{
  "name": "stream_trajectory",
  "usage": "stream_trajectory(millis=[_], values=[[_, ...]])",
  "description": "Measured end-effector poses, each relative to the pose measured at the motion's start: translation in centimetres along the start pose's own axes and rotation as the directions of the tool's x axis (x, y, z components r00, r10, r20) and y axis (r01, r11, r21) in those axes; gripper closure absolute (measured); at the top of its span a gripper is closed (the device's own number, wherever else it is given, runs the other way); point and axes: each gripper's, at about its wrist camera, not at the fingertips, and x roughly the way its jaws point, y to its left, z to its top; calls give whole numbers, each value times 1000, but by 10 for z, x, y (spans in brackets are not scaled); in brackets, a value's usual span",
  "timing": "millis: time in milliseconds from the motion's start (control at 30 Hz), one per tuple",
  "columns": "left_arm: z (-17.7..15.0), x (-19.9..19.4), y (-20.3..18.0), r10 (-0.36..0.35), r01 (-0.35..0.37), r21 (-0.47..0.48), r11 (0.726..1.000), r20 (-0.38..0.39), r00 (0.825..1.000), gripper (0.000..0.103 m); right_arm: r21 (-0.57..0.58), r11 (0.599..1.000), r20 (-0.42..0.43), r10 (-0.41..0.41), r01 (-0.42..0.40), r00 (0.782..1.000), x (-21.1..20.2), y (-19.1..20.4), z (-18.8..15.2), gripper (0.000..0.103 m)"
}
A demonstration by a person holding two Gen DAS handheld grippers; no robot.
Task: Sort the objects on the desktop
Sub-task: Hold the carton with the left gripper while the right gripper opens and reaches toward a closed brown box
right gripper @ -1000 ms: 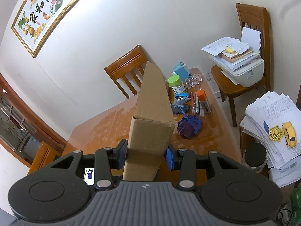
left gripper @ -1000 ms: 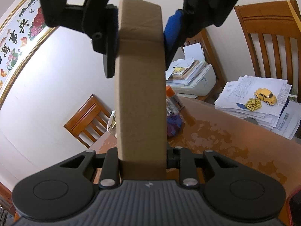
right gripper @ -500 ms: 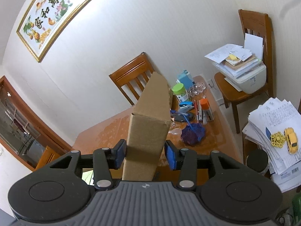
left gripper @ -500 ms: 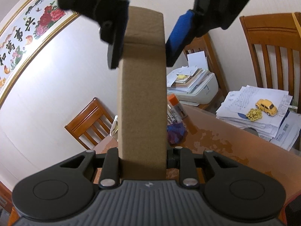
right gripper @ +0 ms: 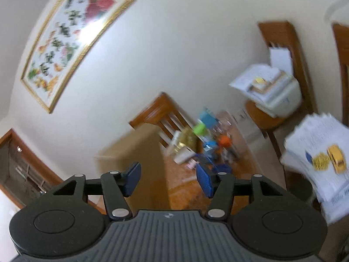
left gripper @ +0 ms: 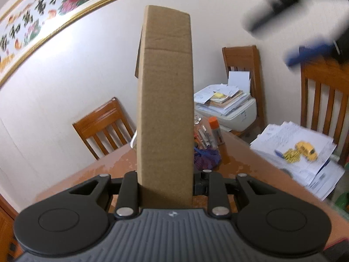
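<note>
Left wrist view: the left gripper (left gripper: 165, 182) stayed clamped on the box (left gripper: 165, 100). The right gripper (right gripper: 168, 180) had just opened, let go, and pulled away empty.

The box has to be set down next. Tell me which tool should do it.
Left. The left tool is clamped on the cardboard box; the right tool has just been opening, with nothing between its pads, the box beyond them.

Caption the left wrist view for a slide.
Left gripper shut on an upright cardboard box above the wooden table, right gripper blurred at upper right.
</note>
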Motion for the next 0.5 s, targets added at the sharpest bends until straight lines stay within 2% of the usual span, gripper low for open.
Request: stream_trajectory(millis=[100,267,400,500], values=[[4,1,22,-57,54,-103,993,-29,998,77,62,998,-37,-28,30,999,5,-22,-11,41],[7,1,58,-111,95,-245,965,-51,993,77,120,991,-142,-33,50,989,23,-41,-38,41],[7,0,83,-139,112,-346,932,-52,989,78,133,991,-234,6,26,972,41,-40,-61,41],[6,0,97,-151,120,-392,912,-49,987,78,250,968,-321,120,-38,940,61,-46,-82,38]])
